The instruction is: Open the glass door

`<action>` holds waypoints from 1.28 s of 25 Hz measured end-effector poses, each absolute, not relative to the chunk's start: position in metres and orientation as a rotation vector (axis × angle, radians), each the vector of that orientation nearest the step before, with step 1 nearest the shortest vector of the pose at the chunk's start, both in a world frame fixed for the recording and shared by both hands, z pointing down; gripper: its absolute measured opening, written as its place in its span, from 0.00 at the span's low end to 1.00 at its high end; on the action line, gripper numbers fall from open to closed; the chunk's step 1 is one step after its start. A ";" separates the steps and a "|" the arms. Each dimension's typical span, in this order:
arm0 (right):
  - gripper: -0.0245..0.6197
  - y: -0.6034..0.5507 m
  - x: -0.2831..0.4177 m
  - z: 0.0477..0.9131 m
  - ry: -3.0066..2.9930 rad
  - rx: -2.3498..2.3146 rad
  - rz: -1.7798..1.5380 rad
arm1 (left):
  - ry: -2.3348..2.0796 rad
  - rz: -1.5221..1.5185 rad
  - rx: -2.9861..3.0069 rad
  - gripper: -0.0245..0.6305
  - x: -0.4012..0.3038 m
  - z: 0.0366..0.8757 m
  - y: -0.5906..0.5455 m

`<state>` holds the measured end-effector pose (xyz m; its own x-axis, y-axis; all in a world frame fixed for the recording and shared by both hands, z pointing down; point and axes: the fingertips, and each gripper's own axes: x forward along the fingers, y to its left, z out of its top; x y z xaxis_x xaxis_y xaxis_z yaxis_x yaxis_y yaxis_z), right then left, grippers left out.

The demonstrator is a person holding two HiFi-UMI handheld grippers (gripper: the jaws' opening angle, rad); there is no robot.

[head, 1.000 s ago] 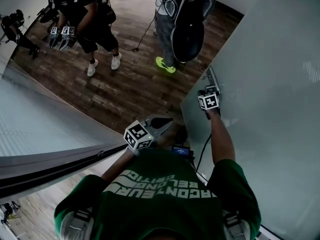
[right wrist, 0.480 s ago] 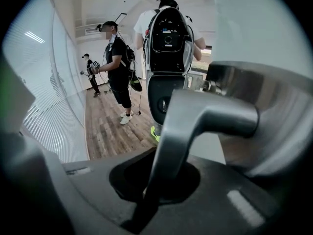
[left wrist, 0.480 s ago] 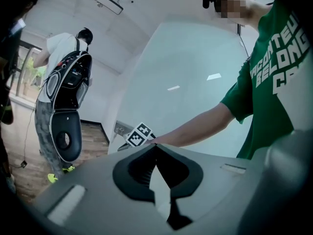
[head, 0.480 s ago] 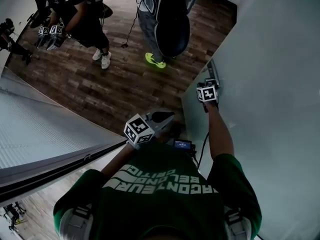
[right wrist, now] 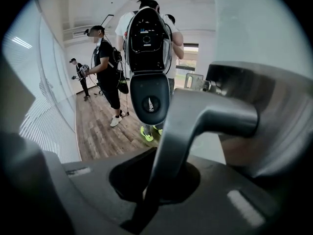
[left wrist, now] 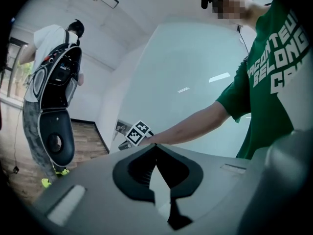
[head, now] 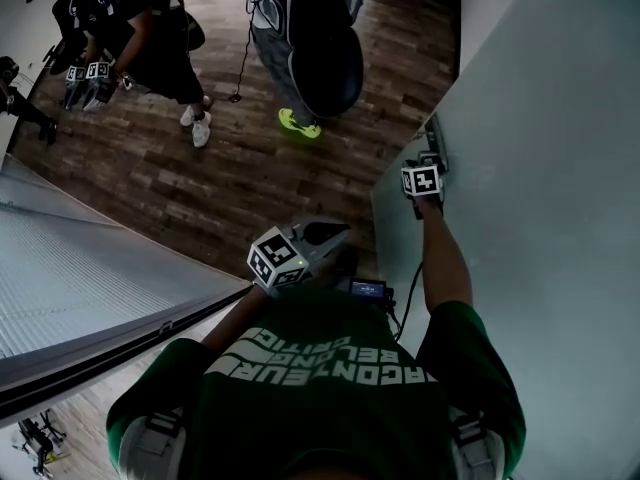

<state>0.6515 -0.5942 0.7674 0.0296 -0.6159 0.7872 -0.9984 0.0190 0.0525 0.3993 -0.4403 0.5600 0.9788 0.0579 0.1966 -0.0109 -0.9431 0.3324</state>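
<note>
Clamping 1 door handle [right wrist: 210, 114] is the right claw [right wrist: 159, 173]; left claw [left wrist: 156, 151] closed.

Dim, bluish indoor light, ceiling-lamp streaks on the glass door [left wrist: 186, 58], dark fisheye-warped corners.

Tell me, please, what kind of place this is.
Probably an indoor office or lab corridor: a frosted glass door with a metal lever handle, a wood-plank floor, and a striped glass partition on the other side.
</note>
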 end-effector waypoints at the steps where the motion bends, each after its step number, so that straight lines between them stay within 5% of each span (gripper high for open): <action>1: 0.03 -0.592 0.660 0.767 -1.652 1.676 0.763 | 0.045 0.298 2.788 0.05 0.406 0.561 -0.437; 32: 0.03 -0.568 0.813 0.761 -1.499 1.852 0.841 | 0.146 0.324 2.771 0.05 0.549 0.556 -0.449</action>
